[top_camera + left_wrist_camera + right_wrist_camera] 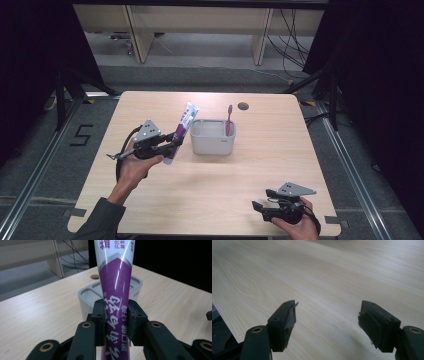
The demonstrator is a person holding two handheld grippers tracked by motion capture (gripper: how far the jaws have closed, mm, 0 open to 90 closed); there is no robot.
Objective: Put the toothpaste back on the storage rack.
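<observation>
Holding the tube (180, 131) upright, the left tongs (172, 141) pinch it near its lower, purple half, just left of the white holder (212, 137); in the left gripper view the jaws press flat on both sides of the tube (115, 290), with the holder (86, 296) right behind it. The tube hangs above the surface (210, 190), slightly tilted, its crimped white end uppermost.

The step in hand looks like setting the tube into the holder beside the pink toothbrush (229, 120), which stands in the right-hand compartment. To do it well, I would keep the tube close to vertical, bring its low end squarely over a free compartment, and lower it straight so the end does not catch the rim or push the light holder along. The grip should stay firm until the tube rests inside, since a glossy tube can slip between pads.

Near the front right corner the right tongs (263, 200) rest idle, jaws spread wide with nothing between them, well apart from the holder.

Pale wood grain covers the surface, with a round cable hole (243, 106) near its far edge. Beyond it lie grey floor, wooden furniture legs, loose cables and dark curtains at both sides.
</observation>
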